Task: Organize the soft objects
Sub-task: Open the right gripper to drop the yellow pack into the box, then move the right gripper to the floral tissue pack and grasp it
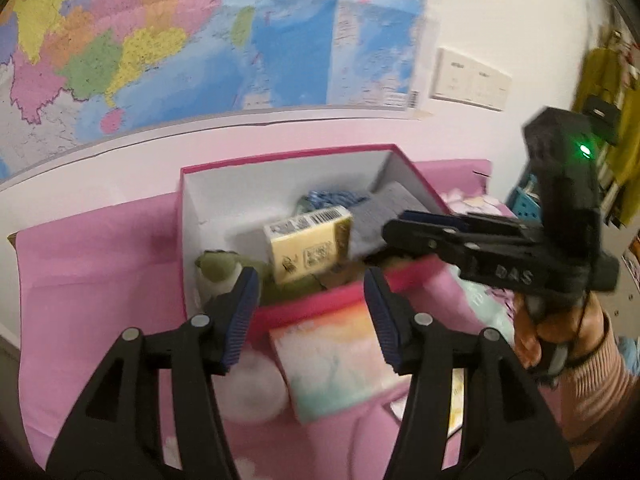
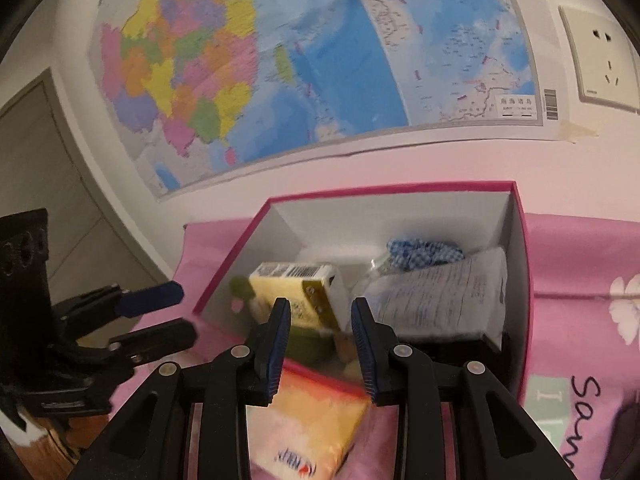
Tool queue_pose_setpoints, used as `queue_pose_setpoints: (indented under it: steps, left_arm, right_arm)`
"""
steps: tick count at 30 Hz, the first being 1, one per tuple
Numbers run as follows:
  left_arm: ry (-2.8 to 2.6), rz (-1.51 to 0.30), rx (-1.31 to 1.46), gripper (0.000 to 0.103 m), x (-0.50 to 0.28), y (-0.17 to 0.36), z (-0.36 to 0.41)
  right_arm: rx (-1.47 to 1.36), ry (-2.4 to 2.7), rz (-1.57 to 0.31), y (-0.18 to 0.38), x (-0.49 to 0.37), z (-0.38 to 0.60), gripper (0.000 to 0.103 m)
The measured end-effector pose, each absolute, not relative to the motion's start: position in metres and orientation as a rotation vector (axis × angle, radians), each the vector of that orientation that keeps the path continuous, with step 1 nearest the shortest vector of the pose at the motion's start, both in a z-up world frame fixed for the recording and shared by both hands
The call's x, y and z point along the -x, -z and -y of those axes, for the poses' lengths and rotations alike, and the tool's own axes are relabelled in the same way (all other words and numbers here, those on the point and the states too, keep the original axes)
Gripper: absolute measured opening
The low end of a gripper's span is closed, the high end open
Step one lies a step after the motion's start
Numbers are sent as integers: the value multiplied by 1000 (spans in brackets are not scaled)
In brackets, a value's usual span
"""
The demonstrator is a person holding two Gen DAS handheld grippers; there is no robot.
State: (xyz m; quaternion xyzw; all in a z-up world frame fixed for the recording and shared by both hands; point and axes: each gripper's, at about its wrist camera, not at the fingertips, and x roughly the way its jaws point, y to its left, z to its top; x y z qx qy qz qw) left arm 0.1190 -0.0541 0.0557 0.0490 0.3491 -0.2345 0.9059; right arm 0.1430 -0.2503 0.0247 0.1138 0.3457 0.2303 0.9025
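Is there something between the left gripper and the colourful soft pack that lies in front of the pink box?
Nothing visible blocks it. The left gripper is open and empty, and the soft pack lies just beyond its jaws on the pink cloth. The pink box is behind the pack, and the right gripper hovers over the box.

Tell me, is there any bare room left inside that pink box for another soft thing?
Yes: the box is bare at its back left corner, between the white walls and the yellow pack. The right side is crowded with the white pouch and the blue checked cloth; the green plush fills the near left corner.
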Motion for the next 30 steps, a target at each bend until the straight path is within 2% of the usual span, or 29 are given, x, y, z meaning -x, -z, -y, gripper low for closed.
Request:
queue_pose_setpoints:
  steps: [7,12,20,30]
  left_arm:
    - [552,-730,-100,57,-77,-45,41]
    - [596,-788,-121,57,-42,-19,33]
    - [646,-950,-59,57,5,30,20]
    - [701,-1080,91,57,59,55,-3]
  right_arm:
    - [-219,-535,-723,-25,-114,246,32]
    - [-216,-584,-737,-19,-82,247,32]
    - [-174,-702,-860,12,-26,237,34]
    - [-105,-854,-1016,57,7,195,34]
